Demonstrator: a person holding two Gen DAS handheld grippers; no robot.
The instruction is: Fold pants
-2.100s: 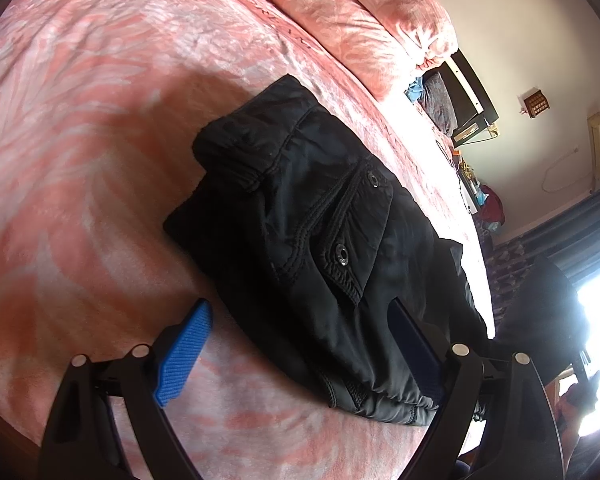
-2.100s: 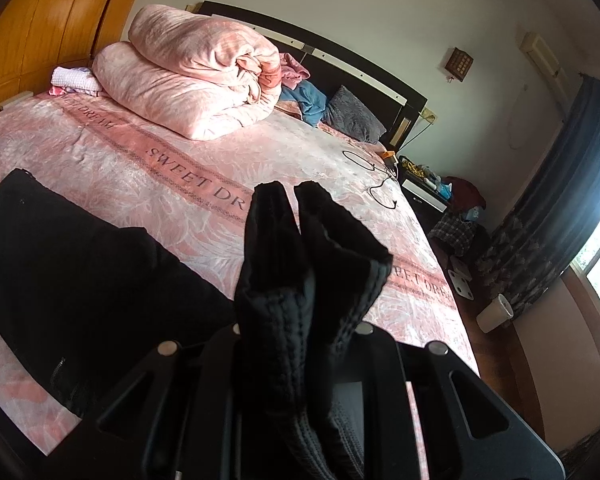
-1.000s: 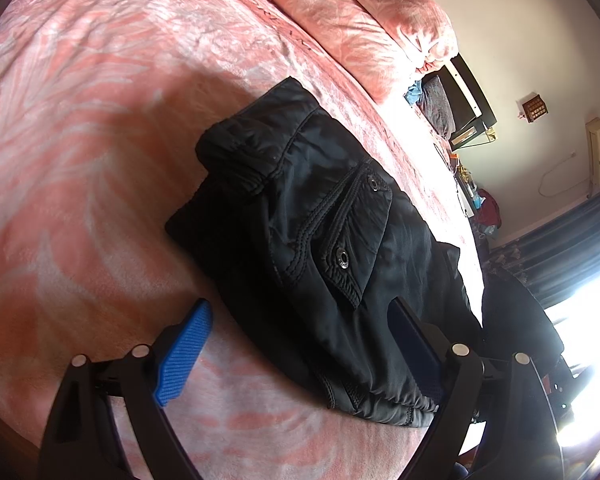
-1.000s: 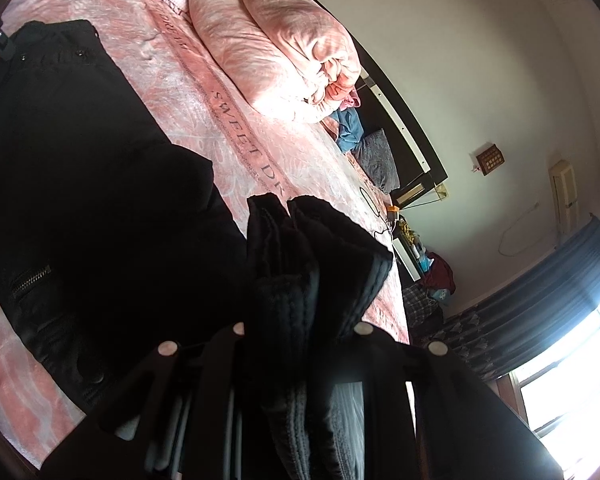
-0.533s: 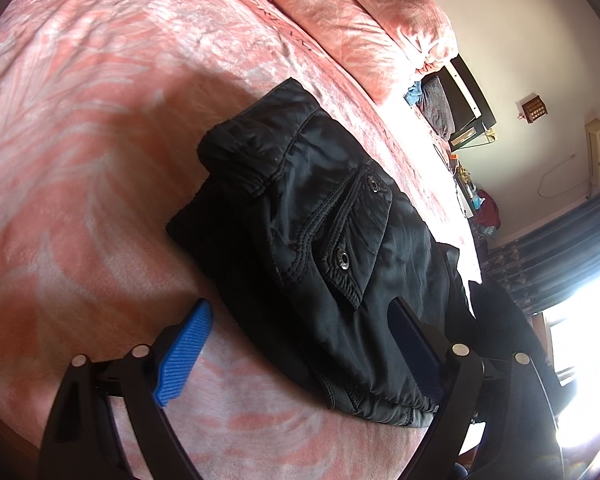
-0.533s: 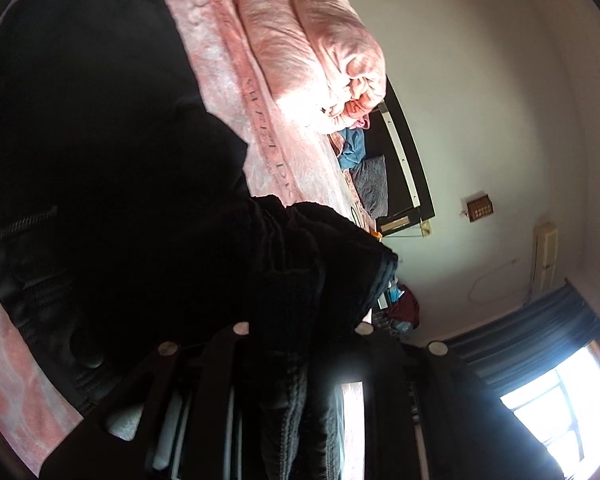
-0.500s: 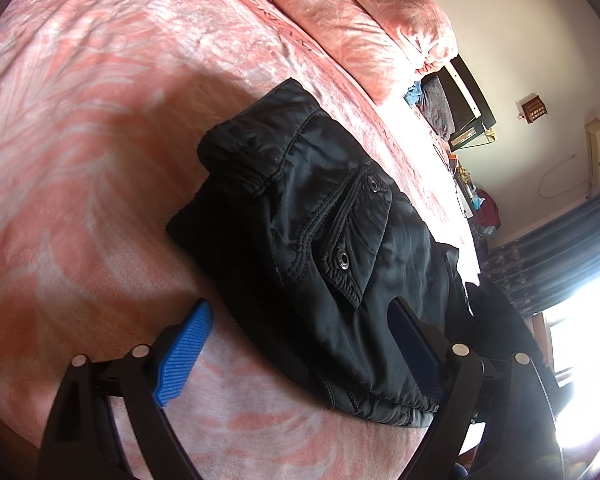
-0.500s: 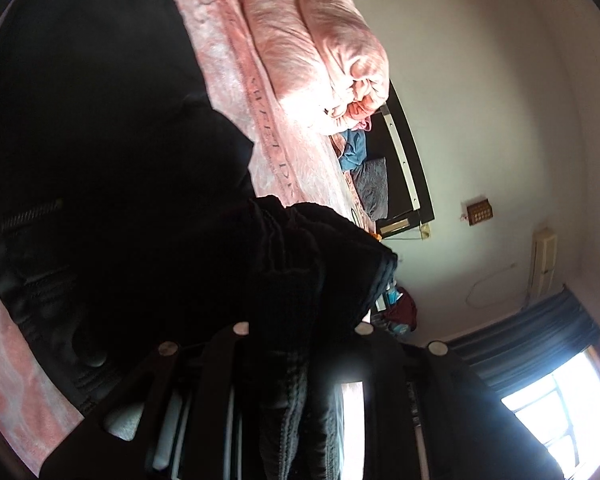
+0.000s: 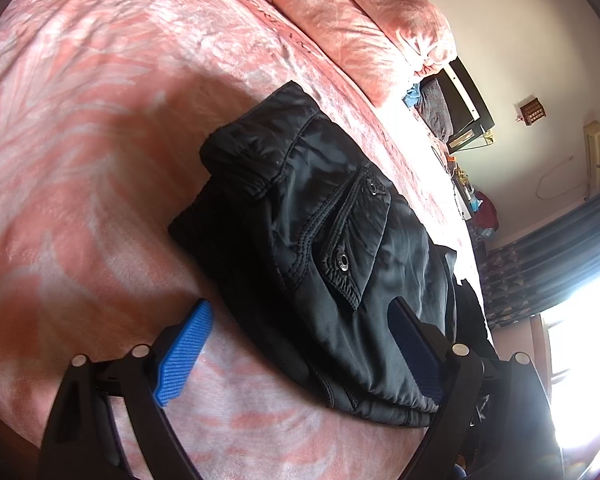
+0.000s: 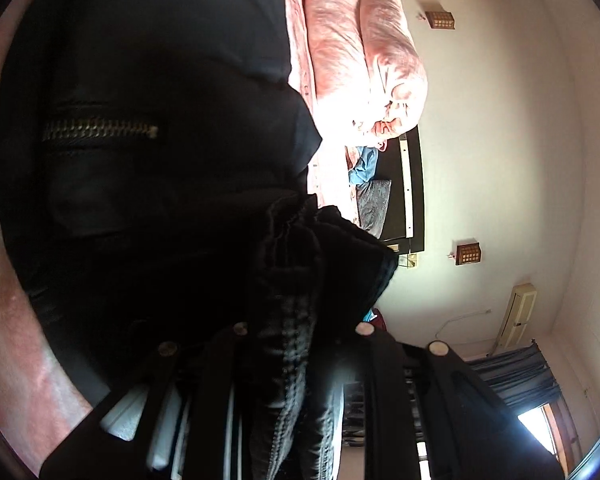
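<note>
The black pants (image 9: 320, 240) lie partly folded on the pink bed (image 9: 80, 140), flap pocket with snaps on top. My left gripper (image 9: 300, 344) is open, its blue pads (image 9: 184, 352) on either side of the near edge of the pants, touching nothing. In the right wrist view my right gripper (image 10: 300, 344) is shut on the ribbed cuffs of the pants (image 10: 320, 256) and holds them just over the pants body (image 10: 148, 100), where a metal zip (image 10: 100, 130) shows. The view is rolled sideways.
A rolled pink duvet (image 9: 352, 12) (image 10: 364, 60) lies at the head of the bed by the dark headboard (image 10: 414, 188). A grey pillow (image 10: 374, 200) and blue cloth lie beside it. Curtains and a bright window (image 9: 572, 320) are on the right.
My right gripper has carried the cuffs down and over the pants body, rolling sideways as it went. The left gripper and the folded part have stayed still.
</note>
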